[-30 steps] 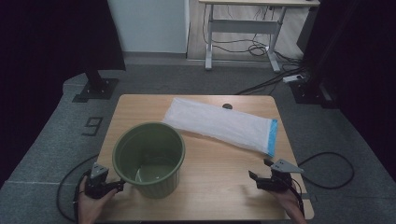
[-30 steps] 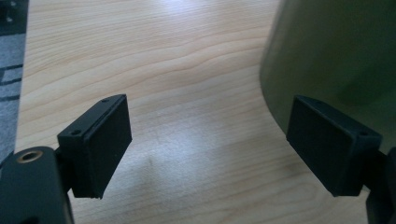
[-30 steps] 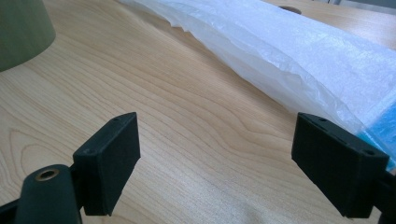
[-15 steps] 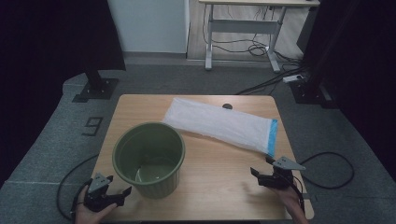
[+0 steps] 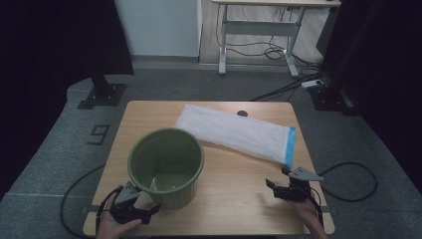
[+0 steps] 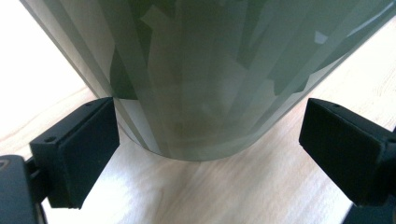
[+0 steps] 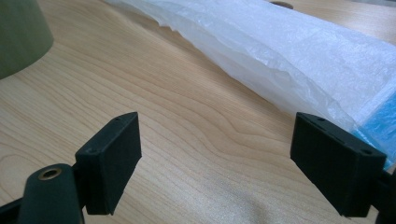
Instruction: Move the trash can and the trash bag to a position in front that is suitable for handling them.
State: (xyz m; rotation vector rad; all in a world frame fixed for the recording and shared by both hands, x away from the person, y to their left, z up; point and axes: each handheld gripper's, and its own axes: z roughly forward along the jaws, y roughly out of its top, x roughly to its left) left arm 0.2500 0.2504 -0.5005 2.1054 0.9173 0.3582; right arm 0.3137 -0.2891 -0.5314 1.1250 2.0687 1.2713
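Observation:
A green plastic bin [image 5: 166, 167] stands upright on the front left of the wooden table [image 5: 234, 209]; its inside looks empty. My left gripper [image 5: 149, 211] lies low at the bin's near-left foot. In the left gripper view its jaws [image 6: 208, 135] have just been opening and stand wide, with the bin's lower wall [image 6: 201, 70] between the tips and the pads not pressing on it. A flat white plastic bag [image 5: 234, 132] with a blue end lies slantwise across the table's back. My right gripper [image 5: 272, 188] rests open near the front right edge, nothing between its jaws [image 7: 217, 140], the bag [image 7: 289, 51] just beyond.
A cable hole [image 5: 242, 113] sits in the table's back edge by the bag. On the floor beyond are a black stand base [image 5: 102, 94], a desk frame [image 5: 259, 30] and cables [image 5: 288, 87]. Bare wood lies between bin and right gripper.
My left gripper has slid from the bin's left side round to its near-left foot, toward the table's front edge and rightward. The right gripper, bin and bag have stayed put.

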